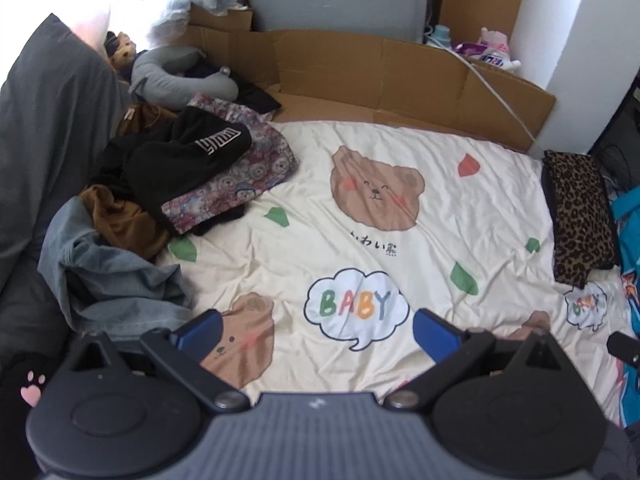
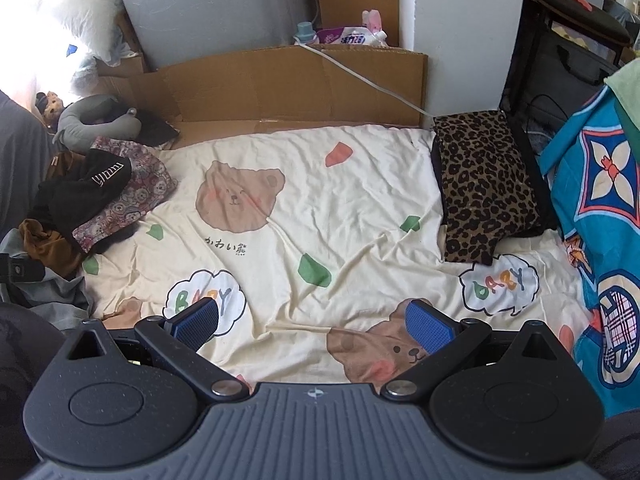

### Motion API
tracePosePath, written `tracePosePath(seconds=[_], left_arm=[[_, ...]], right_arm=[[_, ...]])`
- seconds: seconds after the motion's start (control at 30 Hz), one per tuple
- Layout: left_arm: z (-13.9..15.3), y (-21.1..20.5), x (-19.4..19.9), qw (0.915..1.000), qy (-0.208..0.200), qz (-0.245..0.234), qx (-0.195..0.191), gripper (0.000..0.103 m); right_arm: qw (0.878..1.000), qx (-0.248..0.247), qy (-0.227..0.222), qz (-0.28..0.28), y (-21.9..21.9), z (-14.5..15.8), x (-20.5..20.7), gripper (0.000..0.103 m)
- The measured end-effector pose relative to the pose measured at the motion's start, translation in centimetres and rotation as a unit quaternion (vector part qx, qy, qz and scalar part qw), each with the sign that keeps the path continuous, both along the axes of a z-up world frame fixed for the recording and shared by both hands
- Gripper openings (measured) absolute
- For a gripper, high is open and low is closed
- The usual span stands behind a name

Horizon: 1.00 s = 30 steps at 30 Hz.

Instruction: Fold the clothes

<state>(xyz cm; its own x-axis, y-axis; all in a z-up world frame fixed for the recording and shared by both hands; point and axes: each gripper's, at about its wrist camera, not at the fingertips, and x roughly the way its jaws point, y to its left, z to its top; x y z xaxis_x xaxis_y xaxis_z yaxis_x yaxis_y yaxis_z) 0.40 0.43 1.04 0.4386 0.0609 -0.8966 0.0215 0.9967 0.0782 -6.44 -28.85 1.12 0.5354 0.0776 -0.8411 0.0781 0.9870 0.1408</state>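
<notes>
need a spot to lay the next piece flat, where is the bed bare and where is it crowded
Bare: the middle of the bear-print sheet, between the clothes pile on the left and the folded leopard-print piece on the right, back to the cardboard. Crowded: the left edge, heaped with garments. Both claws hover open, empty.

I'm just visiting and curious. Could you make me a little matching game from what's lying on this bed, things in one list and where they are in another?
Things:
1. leopard-print garment
2. black garment
3. blue jeans
4. grey neck pillow

Places:
A. on top of the messy pile
B. folded, at the right edge of the bed
C. by the cardboard, far left
D. crumpled at the pile's near end

Pairs: 1-B, 2-A, 3-D, 4-C
</notes>
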Motion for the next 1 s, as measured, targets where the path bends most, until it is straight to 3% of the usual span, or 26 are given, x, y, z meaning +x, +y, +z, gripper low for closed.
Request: tracePosePath(seconds=[0.27, 0.37, 0.5, 0.73, 0.9, 1.0], left_arm=[[1.2, 3.2, 0.5, 0.9988, -0.029, 0.017, -0.035, 0.096], [1.9, 4.8, 0.5, 0.9971, -0.054, 0.030, -0.045, 0.083], [2.4, 6.5, 0.7, 0.9952, -0.071, 0.038, -0.056, 0.082], [2.0, 8.6, 1.3, 0.9952, -0.088, 0.031, -0.029, 0.083], [2.0, 9.0, 1.7, 0.9926, -0.120, -0.001, 0.020, 0.082], [1.7, 9.8, 2.2, 0.9925, -0.121, 0.004, 0.013, 0.082]], right_arm=[[0.999, 0.018, -0.027, 0.011, -0.4, 0.4, -0.3, 0.103], [0.999, 0.022, -0.039, 0.018, -0.3, 0.6, -0.2, 0.103], [0.997, 0.032, -0.077, 0.001, -1.0, 1.4, -0.2, 0.102], [0.989, -0.002, -0.147, -0.013, -1.1, 3.1, -0.3, 0.102], [0.990, 0.004, -0.140, -0.001, -0.5, 2.6, 0.3, 0.102], [0.990, 0.010, -0.141, 0.008, -0.1, 2.2, 0.4, 0.102]])
